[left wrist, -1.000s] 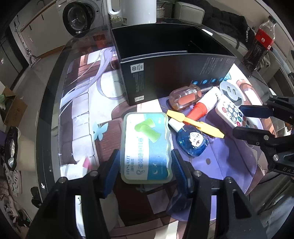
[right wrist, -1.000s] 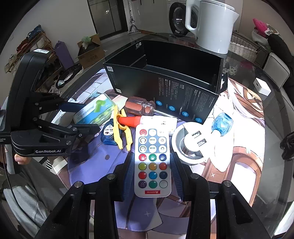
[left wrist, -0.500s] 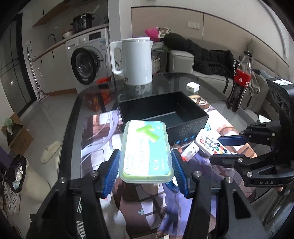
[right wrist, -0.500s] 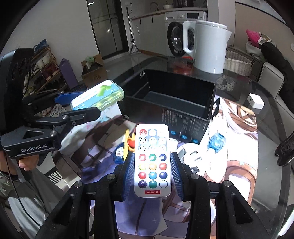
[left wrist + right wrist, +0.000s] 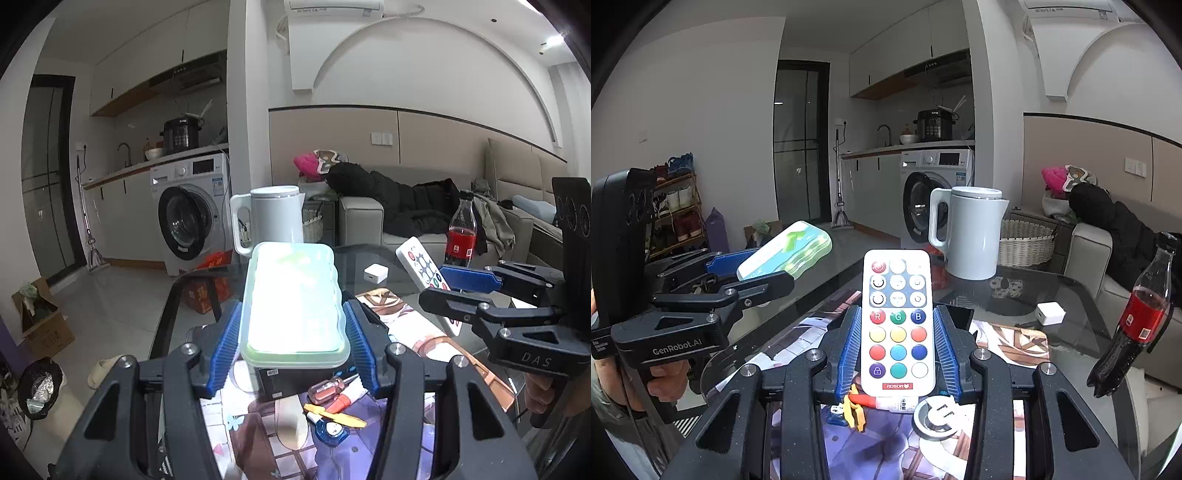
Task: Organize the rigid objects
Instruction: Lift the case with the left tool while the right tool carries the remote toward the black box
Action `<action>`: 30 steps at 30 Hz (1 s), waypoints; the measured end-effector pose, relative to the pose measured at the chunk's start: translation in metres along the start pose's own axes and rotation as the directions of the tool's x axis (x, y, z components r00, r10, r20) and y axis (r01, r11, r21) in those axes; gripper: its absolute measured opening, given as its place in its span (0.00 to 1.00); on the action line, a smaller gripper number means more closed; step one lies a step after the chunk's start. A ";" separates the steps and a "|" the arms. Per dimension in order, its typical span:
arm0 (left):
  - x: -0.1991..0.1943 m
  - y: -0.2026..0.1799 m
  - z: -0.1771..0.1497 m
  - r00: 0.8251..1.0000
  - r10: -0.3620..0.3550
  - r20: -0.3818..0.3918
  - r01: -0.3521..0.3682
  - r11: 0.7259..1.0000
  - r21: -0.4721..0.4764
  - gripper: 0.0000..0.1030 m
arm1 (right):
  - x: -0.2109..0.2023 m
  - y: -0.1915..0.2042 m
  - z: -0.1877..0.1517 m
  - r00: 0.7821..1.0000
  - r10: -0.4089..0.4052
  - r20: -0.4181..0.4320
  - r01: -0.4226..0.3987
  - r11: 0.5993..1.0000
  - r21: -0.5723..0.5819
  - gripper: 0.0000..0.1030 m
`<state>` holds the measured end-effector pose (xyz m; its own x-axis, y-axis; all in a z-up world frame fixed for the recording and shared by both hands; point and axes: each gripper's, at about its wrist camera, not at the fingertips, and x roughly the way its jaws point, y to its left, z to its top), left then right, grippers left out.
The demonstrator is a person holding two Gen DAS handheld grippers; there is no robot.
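Left gripper [image 5: 293, 343]: clamped across the pale green earplug case [image 5: 294, 299], blue pads pressing both long sides; the case rides in the air, dead centre of my left view.
Right gripper [image 5: 897, 354]: closed on the white remote control [image 5: 897, 321], buttons facing up, tip pointing to twelve o'clock.
Step in hand: both pieces are lifted clear of the glass table [image 5: 1071, 295] and being carried; neither is put away yet.
Black box [image 5: 291, 380]: only a sliver shows, under the case at six o'clock in the left view.
Left on the mat: screwdriver [image 5: 327, 389], yellow pry tool [image 5: 334, 413], blue correction tape [image 5: 332, 430], all at about five o'clock.
Next move, I reckon: tip both noses down, bring each piece over the box and lower it inside before letting go.
Watch: the kettle [image 5: 971, 232] at one o'clock and the cola bottle [image 5: 1137, 317] at three o'clock in the right view.
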<state>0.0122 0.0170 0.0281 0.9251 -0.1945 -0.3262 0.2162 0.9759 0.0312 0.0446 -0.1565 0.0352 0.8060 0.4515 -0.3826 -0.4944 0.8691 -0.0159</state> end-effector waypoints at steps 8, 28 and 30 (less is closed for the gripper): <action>-0.002 0.003 0.011 0.999 0.012 0.044 -0.012 1.000 0.003 0.53 | -0.013 0.015 0.004 0.999 -0.008 0.049 0.009 0.999 -0.034 0.38; 0.104 0.038 0.040 0.998 0.061 -0.035 -0.067 0.979 -0.193 0.53 | 0.056 -0.012 0.066 0.991 -0.113 0.068 0.106 0.990 0.093 0.38; 0.118 0.040 0.035 0.995 0.056 -0.085 -0.073 0.975 -0.211 0.53 | 0.071 -0.019 0.070 0.993 -0.116 0.037 0.112 0.988 0.110 0.38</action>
<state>0.1412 0.0299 0.0237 0.9059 -0.1304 -0.4030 0.0772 0.9863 -0.1456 0.1339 -0.1272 0.0733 0.8696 0.3544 -0.3439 -0.3625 0.9310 0.0429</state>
